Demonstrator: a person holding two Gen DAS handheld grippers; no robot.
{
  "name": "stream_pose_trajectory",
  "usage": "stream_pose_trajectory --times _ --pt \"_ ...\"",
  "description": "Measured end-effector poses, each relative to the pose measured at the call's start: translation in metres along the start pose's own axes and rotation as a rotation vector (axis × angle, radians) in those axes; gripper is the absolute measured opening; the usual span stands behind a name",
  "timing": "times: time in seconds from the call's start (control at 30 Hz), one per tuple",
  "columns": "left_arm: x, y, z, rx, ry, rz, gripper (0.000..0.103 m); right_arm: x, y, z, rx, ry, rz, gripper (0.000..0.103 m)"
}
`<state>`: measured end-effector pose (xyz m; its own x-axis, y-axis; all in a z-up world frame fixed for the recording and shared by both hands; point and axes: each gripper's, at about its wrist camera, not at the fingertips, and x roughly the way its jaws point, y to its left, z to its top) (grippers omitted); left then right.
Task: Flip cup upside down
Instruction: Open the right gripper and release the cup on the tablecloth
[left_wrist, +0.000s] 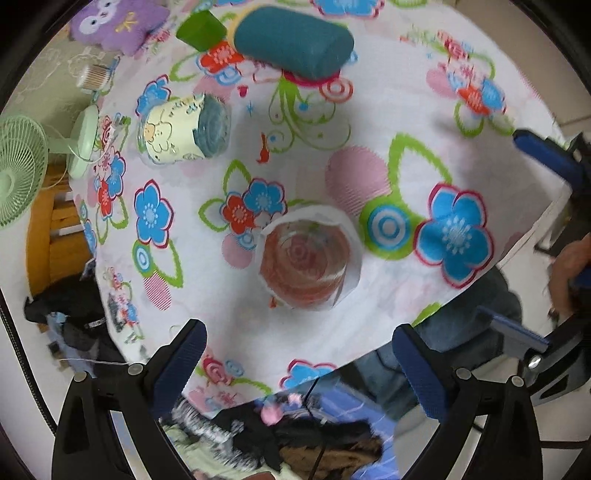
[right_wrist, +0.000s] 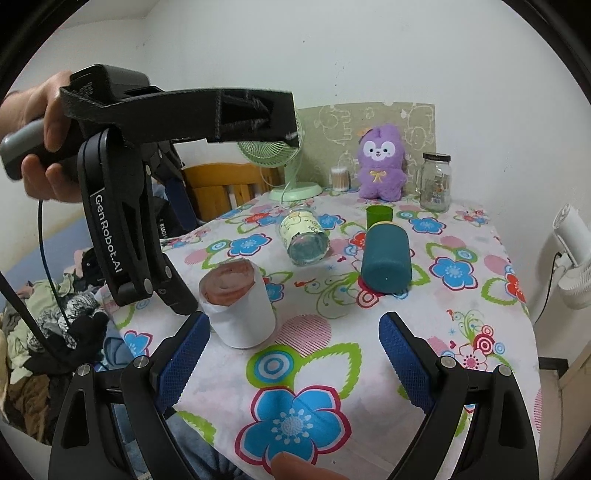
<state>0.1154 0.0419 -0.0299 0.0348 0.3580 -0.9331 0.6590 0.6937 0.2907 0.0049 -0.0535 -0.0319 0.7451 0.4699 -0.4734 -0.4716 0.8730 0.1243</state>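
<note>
Four cups, one jar, one toy, one fan, one swab tub on the floral-cloth worktop (right_wrist: 461, 306).

Cups: one white paper-wrapped glass cup (right_wrist: 240, 306) standing base-up, one clear glass cup with a yellow cartoon print (right_wrist: 304, 234) on its side, one dark teal cylindrical cup (right_wrist: 386, 256) on its side, one small green plastic cup (right_wrist: 378, 214) upright. Also one clear glass jar with a black lid (right_wrist: 436, 182), one purple plush toy (right_wrist: 380, 162), one pale green desk fan (right_wrist: 286, 168), one tub of cotton swabs (right_wrist: 340, 178).

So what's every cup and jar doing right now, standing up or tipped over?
White-wrapped cup: standing, reddish end up.
Teal cup: lying on its side.
Cartoon glass: lying on its side.
Green cup: upright, open.
Glass jar: upright, lid on.
Left gripper: open, empty.
Right gripper: open, empty.
</note>
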Motion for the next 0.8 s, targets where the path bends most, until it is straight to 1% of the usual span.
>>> stream_pose_trajectory --times 0.1,0.2,0.27,0.4,0.43,0.57,0.63,0.73,0.77,0.8 --pt "-0.004 0.003 -0.005 -0.036 -0.072 -0.018 0.101 -0.001 0.004 0.003 -0.014 -0.004 -0.013 0.094" --pt "-0.006 0.013 -0.012 -0.099 -0.134 -0.054 0.101 -0.003 0.009 0.008 -0.031 -0.017 -0.031 0.094" --pt "-0.007 0.02 -0.018 -0.143 -0.175 -0.088 0.101 -0.004 0.013 0.015 -0.041 -0.03 -0.067 0.094" --pt "-0.011 0.029 -0.027 -0.191 -0.256 -0.144 0.101 -0.005 0.021 0.031 -0.053 -0.055 -0.148 0.094" --pt "-0.013 0.032 -0.031 -0.208 -0.29 -0.156 0.101 -0.005 0.023 0.034 -0.051 -0.056 -0.161 0.094" --pt "-0.021 0.046 -0.046 -0.281 -0.379 -0.162 0.101 -0.005 0.023 0.044 -0.027 -0.05 -0.172 0.094" --pt "-0.025 0.055 -0.056 -0.326 -0.428 -0.183 0.101 -0.005 0.022 0.048 -0.007 -0.045 -0.177 0.094" --pt "-0.032 0.065 -0.071 -0.365 -0.503 -0.227 0.101 -0.002 0.021 0.055 0.025 -0.047 -0.184 0.094" --pt "-0.034 0.067 -0.075 -0.375 -0.524 -0.228 0.101 -0.002 0.022 0.058 0.036 -0.049 -0.182 0.094" --pt "-0.037 0.069 -0.081 -0.391 -0.566 -0.22 0.101 -0.001 0.022 0.06 0.043 -0.051 -0.182 0.094"
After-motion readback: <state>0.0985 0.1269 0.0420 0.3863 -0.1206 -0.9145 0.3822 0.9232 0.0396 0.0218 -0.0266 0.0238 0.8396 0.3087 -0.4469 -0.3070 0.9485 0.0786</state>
